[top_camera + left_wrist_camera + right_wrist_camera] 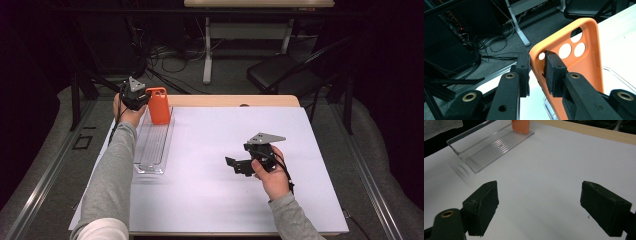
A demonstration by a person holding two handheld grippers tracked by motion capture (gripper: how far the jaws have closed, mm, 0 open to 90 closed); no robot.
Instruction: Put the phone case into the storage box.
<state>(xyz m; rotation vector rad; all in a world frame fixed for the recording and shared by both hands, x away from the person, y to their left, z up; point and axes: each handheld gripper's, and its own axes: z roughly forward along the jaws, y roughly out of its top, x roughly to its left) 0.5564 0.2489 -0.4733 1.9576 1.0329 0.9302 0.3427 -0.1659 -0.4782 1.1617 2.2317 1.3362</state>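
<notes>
An orange phone case (159, 106) stands upright at the far end of a clear plastic tray (161, 155) on the white table's left side. My left gripper (142, 100) is shut on the case's side wall. In the left gripper view one pad sits inside the case (584, 62) and the other presses outside its edge, with my left gripper (537, 55) near the camera cut-outs. My right gripper (236, 166) hovers open over the white table at centre right, pointing left. Its jaws (540, 187) are wide apart with nothing between them. The tray (469, 155) and the case's base (522, 126) lie beyond them.
The white table top (215, 200) has a wooden strip (235, 101) along its far edge. Beyond it are a black chair (280, 70), a desk leg (207, 55) and cables on the floor. The tray's near part holds nothing.
</notes>
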